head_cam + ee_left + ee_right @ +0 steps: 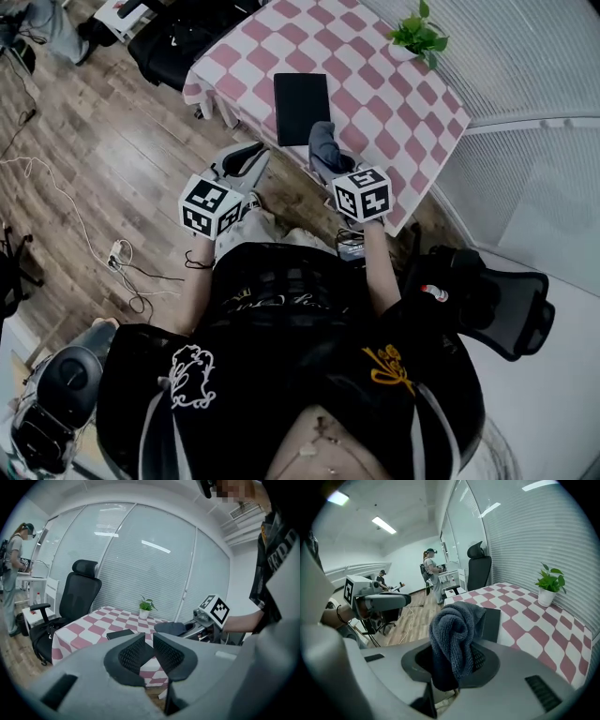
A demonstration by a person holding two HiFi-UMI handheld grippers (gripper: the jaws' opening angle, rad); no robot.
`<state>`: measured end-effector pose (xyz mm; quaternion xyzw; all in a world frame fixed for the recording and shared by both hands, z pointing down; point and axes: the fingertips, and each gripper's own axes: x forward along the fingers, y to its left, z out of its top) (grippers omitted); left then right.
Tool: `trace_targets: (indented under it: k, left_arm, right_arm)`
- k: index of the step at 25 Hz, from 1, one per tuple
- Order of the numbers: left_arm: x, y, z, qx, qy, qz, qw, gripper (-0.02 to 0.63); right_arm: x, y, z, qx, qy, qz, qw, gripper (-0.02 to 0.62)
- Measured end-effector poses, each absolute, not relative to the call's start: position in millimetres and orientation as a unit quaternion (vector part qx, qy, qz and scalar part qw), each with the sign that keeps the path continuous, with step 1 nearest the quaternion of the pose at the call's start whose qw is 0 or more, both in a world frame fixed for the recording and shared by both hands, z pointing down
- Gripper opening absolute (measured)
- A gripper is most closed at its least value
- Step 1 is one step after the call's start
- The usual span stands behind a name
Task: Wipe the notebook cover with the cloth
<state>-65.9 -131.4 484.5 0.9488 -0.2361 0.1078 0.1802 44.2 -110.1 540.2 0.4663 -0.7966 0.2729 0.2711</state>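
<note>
A black notebook (pixel 301 108) lies flat on the pink-and-white checked table (pixel 375 103), near its front edge. My right gripper (pixel 323 159) is shut on a bunched grey cloth (pixel 324 141), held just at the notebook's near right corner. In the right gripper view the cloth (pixel 454 634) stands up out of the jaws and hides part of the notebook (pixel 491 623). My left gripper (pixel 248 159) hangs to the left, off the table's edge and above the floor. Its pads (pixel 136 653) meet at the tips with nothing between them.
A small potted plant (pixel 417 36) stands at the table's far right corner. A black office chair (pixel 497 300) is at my right and another (pixel 82 592) stands beside the table's far side. Cables lie on the wooden floor (pixel 112 253). A person (pixel 431 573) stands in the background.
</note>
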Motion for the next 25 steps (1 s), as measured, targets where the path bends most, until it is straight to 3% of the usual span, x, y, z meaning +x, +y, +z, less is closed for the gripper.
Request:
trace_targets:
  k: [25]
  left_arm:
    - [25, 53, 473, 0.949, -0.253, 0.114, 0.149, 0.046]
  right_arm:
    - [86, 73, 517, 0.434, -0.839, 0.265, 0.193, 0.086]
